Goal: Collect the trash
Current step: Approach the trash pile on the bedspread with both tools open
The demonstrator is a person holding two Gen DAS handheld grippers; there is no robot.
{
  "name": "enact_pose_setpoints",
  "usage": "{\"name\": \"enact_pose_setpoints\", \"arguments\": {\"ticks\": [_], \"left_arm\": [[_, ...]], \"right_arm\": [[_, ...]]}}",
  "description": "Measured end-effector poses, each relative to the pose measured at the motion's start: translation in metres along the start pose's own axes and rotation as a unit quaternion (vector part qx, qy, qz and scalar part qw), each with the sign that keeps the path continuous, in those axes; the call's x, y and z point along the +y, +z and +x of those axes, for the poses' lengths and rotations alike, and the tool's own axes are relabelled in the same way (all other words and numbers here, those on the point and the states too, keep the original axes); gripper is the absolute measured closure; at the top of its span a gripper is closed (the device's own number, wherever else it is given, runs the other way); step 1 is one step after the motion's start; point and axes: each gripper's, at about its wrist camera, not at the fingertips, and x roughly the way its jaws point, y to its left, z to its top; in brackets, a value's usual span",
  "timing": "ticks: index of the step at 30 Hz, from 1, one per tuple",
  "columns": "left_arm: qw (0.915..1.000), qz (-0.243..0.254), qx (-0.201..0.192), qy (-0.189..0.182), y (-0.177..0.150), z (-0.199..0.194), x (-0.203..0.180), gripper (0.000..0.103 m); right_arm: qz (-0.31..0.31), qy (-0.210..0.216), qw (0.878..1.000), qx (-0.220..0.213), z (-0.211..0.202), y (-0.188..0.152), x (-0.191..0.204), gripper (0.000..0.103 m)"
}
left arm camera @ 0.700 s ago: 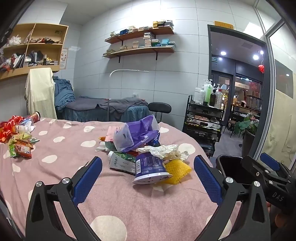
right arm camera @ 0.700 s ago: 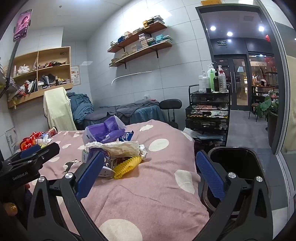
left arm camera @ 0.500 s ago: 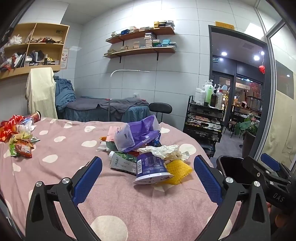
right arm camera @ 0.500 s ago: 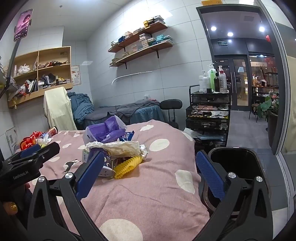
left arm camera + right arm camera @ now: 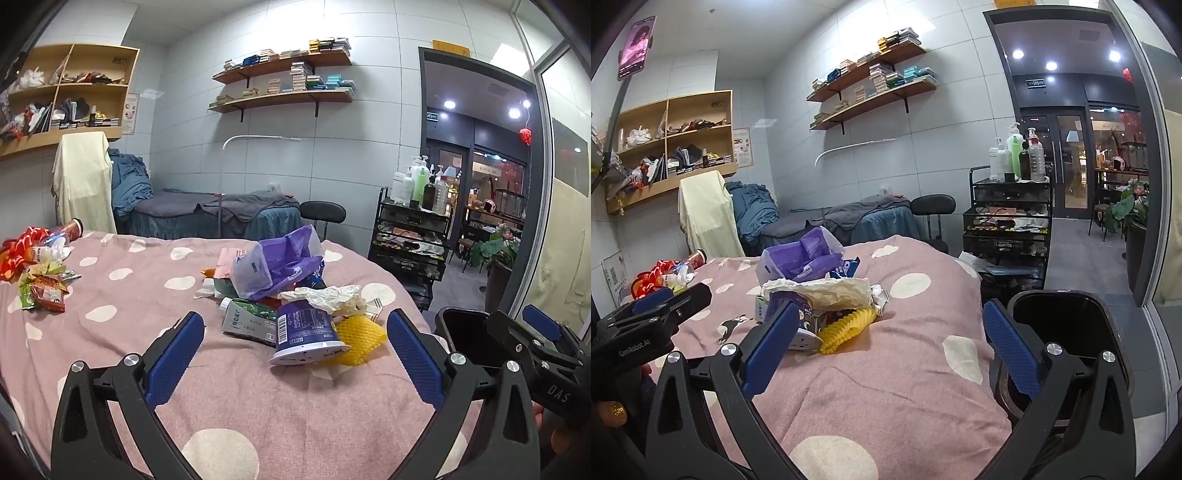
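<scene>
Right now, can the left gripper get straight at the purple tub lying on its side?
Probably yes. The left gripper is open and empty, and the purple tub lies at the pile's near edge, only bare blanket between. The yellow foam net touches its right side.

a heap of trash lies on the pink, white-spotted bed cover (image 5: 122, 332). in front, a purple paper cup (image 5: 304, 332) lies tipped on its side, white rim toward the camera. touching its right side is a yellow foam fruit net (image 5: 360, 338). a crumpled white tissue (image 5: 328, 297) rests over the cup. a grey-green carton (image 5: 247, 321) lies flat to the left. behind, a crumpled purple plastic bag (image 5: 277, 266) stands tallest. a black trash bin (image 5: 1060, 325) stands open beside the bed.
</scene>
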Motion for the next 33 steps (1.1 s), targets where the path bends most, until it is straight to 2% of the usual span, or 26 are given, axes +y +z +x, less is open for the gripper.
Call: {"name": "enact_pose_setpoints", "arguments": {"ticks": [9,33], "left_arm": [[0.9998,0.004,0.013,0.013,-0.0002,0.0025,-0.0006,0.005],[0.9996,0.000,0.025,0.016,-0.0050,0.0095,0.0060,0.005]], "right_arm": [[-0.001,0.004,1.000,0.009,0.0009,0.0011,0.0011,0.005],[-0.009,0.009,1.000,0.024,0.0100,-0.0041,0.0080,0.005]]}}
